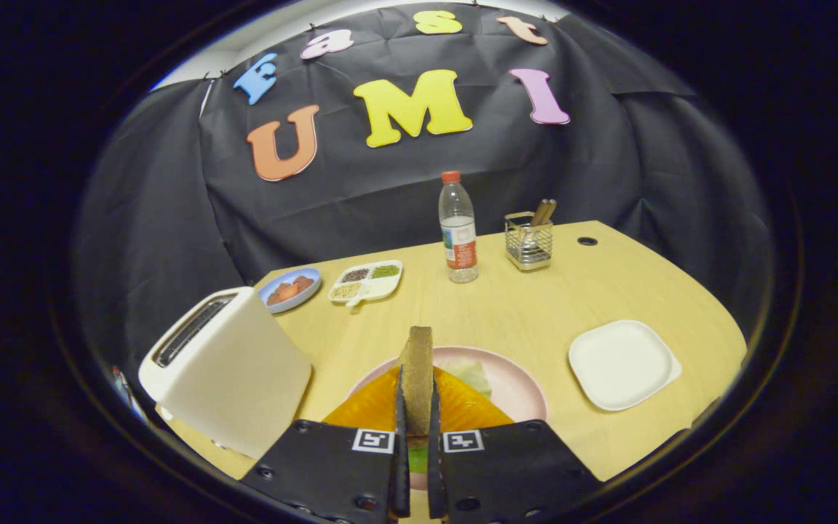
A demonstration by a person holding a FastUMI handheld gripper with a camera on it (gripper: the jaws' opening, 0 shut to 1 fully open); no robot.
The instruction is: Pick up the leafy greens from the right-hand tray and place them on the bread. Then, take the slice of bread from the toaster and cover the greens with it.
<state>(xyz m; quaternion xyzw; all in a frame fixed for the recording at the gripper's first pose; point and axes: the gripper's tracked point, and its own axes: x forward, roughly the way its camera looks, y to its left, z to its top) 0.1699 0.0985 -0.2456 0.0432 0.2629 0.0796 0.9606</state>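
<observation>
Near left: pale toaster (226,367) on the wooden table (535,306), slot up; farther back a blue dish (289,288) with reddish pieces, then a white divided tray (366,281) of seeds or spices. Centre, near: gripper (417,407) clenched on an upright slice of bread (417,367) seen edge-on, both fingers pressing its faces, held over the pink plate (513,378) where leafy greens (471,371) lie on an orange-toned slice (463,409). Far centre: plastic bottle (457,229) with red cap; right of it a wire holder (528,241) with utensils; near right, white square tray (621,364).
</observation>
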